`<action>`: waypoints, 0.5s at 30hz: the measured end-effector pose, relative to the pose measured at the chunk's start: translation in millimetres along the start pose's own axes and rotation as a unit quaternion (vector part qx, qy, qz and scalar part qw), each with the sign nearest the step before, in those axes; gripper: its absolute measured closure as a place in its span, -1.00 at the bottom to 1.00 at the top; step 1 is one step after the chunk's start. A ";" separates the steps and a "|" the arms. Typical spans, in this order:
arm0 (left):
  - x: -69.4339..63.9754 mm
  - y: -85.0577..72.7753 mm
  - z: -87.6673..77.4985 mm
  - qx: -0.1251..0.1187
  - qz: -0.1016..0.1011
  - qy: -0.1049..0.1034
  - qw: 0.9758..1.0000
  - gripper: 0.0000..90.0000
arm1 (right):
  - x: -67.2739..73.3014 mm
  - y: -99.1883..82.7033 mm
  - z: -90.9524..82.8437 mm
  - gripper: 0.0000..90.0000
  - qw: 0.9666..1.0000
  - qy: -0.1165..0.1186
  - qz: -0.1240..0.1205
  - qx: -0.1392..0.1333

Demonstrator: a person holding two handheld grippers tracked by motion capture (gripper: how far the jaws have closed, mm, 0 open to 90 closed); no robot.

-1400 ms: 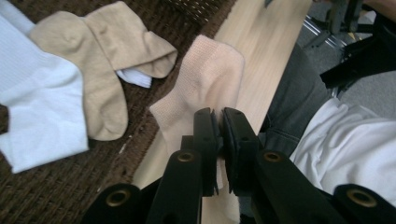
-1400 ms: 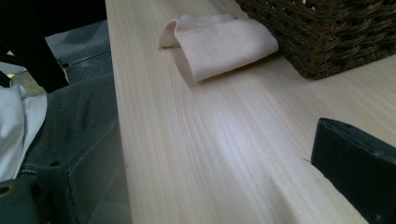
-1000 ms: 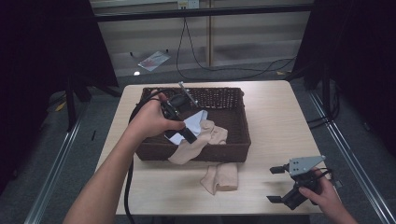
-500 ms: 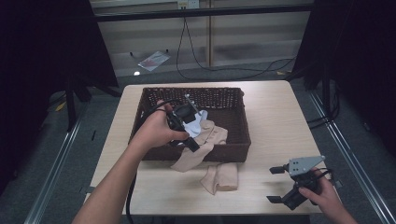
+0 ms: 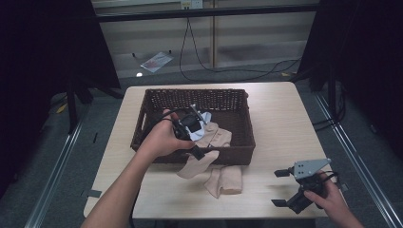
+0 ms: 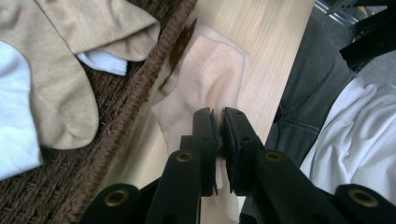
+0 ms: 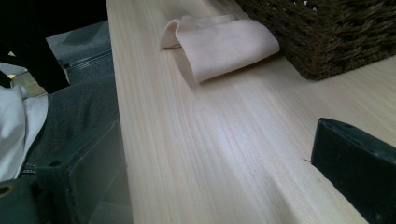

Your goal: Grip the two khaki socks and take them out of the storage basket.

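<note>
My left gripper (image 5: 197, 153) hangs over the front wall of a dark wicker basket (image 5: 237, 154), shut on a pale beige sock (image 5: 196, 165) that droops outside the wall onto the table. The left gripper view shows the jaws (image 6: 217, 126) pinching that sock (image 6: 205, 79) beside the basket rim (image 6: 140, 88). A second, folded beige sock (image 5: 225, 183) lies on the table just to the right; the right gripper view shows it too (image 7: 224, 44). Tan socks (image 5: 216, 137) and a white one (image 5: 205, 118) lie in the basket. My right gripper (image 5: 277, 188) rests open at the table's front right corner.
The light wooden table (image 5: 280, 128) has bare room to the right of the basket and in front of my right gripper (image 7: 215, 186). A person's dark trousers and white shirt (image 6: 355, 126) are at the near table edge. Cables run across the floor behind the table.
My left hand has come down and toward the basket's front wall, still holding the sock. The right gripper has stayed put.
</note>
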State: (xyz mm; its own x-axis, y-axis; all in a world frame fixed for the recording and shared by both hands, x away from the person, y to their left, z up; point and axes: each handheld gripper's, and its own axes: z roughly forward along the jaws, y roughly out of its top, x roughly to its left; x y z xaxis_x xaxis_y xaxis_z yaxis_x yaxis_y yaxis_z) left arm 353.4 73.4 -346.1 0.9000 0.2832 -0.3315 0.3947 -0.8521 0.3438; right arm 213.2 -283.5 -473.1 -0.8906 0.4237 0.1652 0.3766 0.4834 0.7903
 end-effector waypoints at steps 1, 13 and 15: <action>-0.5 -0.2 0.9 0.001 -0.002 -0.001 1.000 0.86 | -0.1 0.0 0.0 -0.97 1.000 0.000 0.000 0.000; 0.0 -6.0 11.6 0.006 0.009 0.015 1.000 -0.05 | 0.0 0.1 -0.3 -0.97 1.000 0.000 0.000 -0.001; -0.9 -9.1 13.0 0.001 0.006 0.018 1.000 -0.30 | 0.0 0.2 -0.4 -0.97 1.000 0.000 0.001 -0.002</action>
State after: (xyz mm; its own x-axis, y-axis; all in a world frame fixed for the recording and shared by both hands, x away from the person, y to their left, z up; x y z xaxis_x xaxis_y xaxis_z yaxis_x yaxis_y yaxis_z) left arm 346.6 75.2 -360.3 0.9109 0.2876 -0.2959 0.3829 -0.8563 0.3466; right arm 213.2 -283.8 -472.7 -0.8898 0.4251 0.1663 0.3771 0.4793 0.7925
